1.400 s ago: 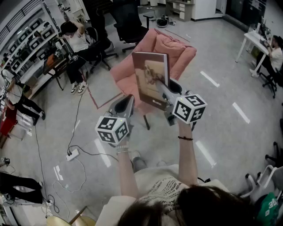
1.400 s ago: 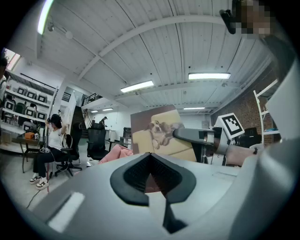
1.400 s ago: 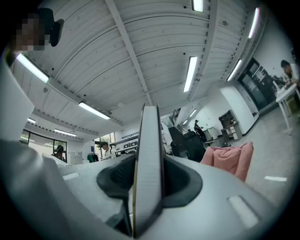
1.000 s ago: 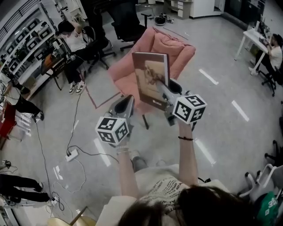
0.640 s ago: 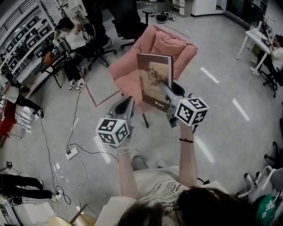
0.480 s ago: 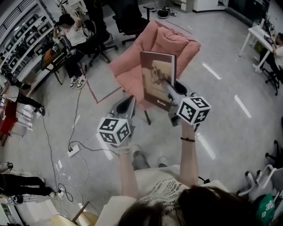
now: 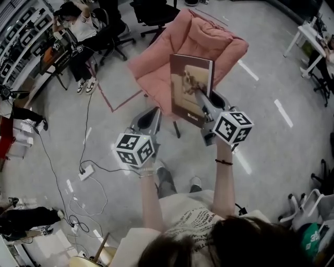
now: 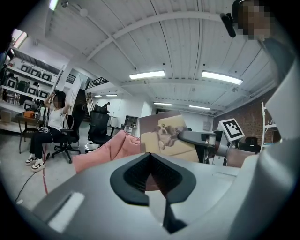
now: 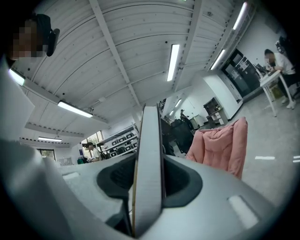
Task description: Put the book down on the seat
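A hardcover book (image 7: 190, 88) with a dog picture on its cover stands upright in the air. My right gripper (image 7: 200, 95) is shut on its lower right part. In the right gripper view the book's grey edge (image 9: 147, 164) runs straight up between the jaws. The pink padded chair (image 7: 180, 52) stands just beyond and below the book, its seat (image 7: 156, 83) bare. My left gripper (image 7: 152, 116) hangs to the left of the book, shut and holding nothing. The left gripper view shows the book (image 8: 164, 138) and the right gripper (image 8: 197, 137) over the chair (image 8: 108, 150).
A seated person (image 7: 78, 26) and black office chairs (image 7: 156, 8) are at the back left by shelving. Cables and a power strip (image 7: 86, 172) lie on the floor at left. A white desk (image 7: 305, 39) stands at the far right.
Both grippers and the book have come closer to the pink chair, which now sits larger and nearer in the head view. The grip on the book is unchanged.
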{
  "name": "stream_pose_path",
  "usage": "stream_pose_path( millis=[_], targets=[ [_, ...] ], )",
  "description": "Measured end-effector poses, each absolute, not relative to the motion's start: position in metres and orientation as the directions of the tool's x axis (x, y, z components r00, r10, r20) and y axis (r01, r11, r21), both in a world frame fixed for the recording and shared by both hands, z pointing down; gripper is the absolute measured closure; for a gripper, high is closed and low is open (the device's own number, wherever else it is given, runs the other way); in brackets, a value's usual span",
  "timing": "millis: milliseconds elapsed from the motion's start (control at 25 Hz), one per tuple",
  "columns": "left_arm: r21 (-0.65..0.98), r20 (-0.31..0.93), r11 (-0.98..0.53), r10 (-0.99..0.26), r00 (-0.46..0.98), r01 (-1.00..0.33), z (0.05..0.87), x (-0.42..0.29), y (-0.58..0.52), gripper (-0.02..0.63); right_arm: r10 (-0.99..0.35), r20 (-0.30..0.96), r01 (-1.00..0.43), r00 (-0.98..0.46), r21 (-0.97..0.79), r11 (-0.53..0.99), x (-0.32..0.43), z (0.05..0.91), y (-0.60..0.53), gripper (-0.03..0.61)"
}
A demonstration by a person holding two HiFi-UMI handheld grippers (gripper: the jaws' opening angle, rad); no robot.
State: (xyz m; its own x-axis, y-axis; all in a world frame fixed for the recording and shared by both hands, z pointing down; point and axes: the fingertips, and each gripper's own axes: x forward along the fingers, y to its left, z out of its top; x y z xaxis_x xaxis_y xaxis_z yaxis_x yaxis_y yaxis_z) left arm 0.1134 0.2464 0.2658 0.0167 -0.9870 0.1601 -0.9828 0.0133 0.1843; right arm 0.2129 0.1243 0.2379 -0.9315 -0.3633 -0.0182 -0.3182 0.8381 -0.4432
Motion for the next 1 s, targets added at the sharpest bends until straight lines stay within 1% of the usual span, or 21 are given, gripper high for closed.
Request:
stream_pose_path(
  millis=[160, 320, 520, 800, 1000],
  targets=[
    [0.207, 0.175, -0.007, -0.984, 0.044, -0.978, 0.282, 0.07, 0.236, 0.615, -0.372, 0.034, -0.352, -0.928, -0.412, 0.841, 0.169, 0.253, 0.121, 0.428],
    [0.23, 0.182, -0.041, -0.98, 0.084, -0.972, 0.288, 0.031, 0.224, 0.615, -0.376, 0.048, -0.36, -0.925, -0.419, 0.834, 0.131, 0.258, 0.121, 0.428],
    [0.225, 0.206, -0.092, -0.968, 0.14, -0.97, 0.292, -0.007, 0.216, 0.615, -0.419, 0.079, -0.409, -0.905, -0.433, 0.803, 0.093, 0.27, 0.117, 0.428],
    [0.201, 0.211, -0.158, -0.957, 0.2, -0.967, 0.3, -0.04, 0.21, 0.615, -0.477, 0.045, -0.442, -0.878, -0.46, 0.77, 0.068, 0.277, 0.115, 0.428],
    [0.202, 0.201, -0.175, -0.956, 0.216, -0.964, 0.298, -0.053, 0.204, 0.615, -0.492, 0.04, -0.453, -0.87, -0.459, 0.764, 0.057, 0.275, 0.111, 0.428]
  ],
)
